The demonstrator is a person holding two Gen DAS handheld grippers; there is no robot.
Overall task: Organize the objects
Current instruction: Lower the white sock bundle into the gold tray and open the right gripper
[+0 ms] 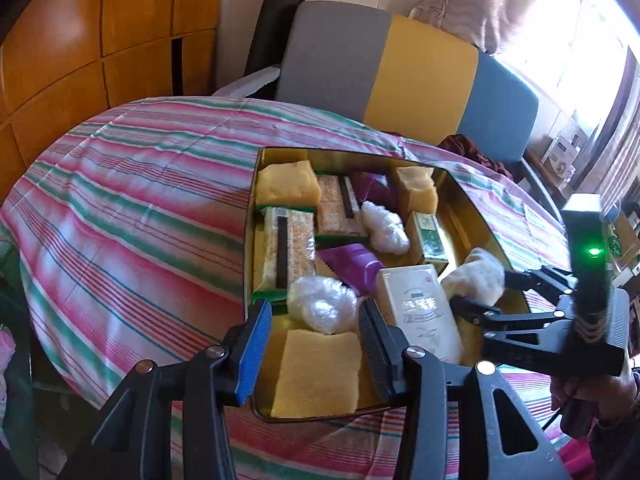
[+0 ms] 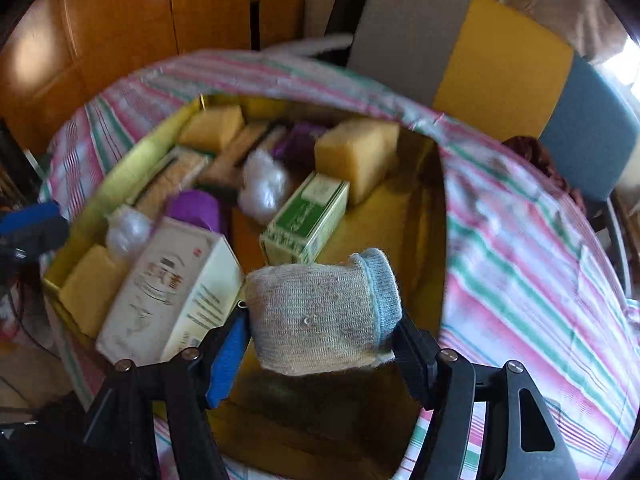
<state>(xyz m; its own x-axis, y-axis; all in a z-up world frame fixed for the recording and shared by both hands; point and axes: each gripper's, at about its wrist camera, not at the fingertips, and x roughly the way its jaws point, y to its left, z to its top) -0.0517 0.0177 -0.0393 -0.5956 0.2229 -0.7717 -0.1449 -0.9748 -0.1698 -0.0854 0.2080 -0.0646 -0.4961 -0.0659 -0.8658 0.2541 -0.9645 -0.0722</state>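
Tin (image 1: 476, 216) with gold inside sits on the striped cloth (image 1: 132, 200), already crowded along its left and middle: yellow sponges (image 1: 286, 186), patterned flat packs (image 1: 286, 248), purple wrappers (image 1: 352, 266), two crinkly plastic balls (image 1: 322, 306), a green box (image 1: 428, 240) and a tall cream box (image 1: 420, 308). Left gripper (image 1: 316, 344) hangs over the near left corner of the tin, above a flat yellow sponge (image 1: 316, 372); its fingers stand apart with nothing between the pads, so it is free. Further right, the right gripper (image 2: 320, 344) is clamped on a rolled sock (image 2: 320, 312), grey knit with a blue cuff, one pad on each end of the roll. Sock is lifted, not resting on anything, and hangs over the near right part of the tin, just right of the cream box (image 2: 172, 292) and in front of the green box (image 2: 308, 220). Long axis of the roll runs across between the fingers, cuff end toward the right pad. Key relation: the bare gold floor (image 2: 384, 216) is on the right side of the tin, ahead of and below the sock, between the green box and the right wall. Judged next move is a short lowering by the right hand into that gap; the right hand is far nearer than the left. Risk: the roll may snag the cream box edge on the way down. Right-wrist view is motion-blurred, so fine contact is hard to read.
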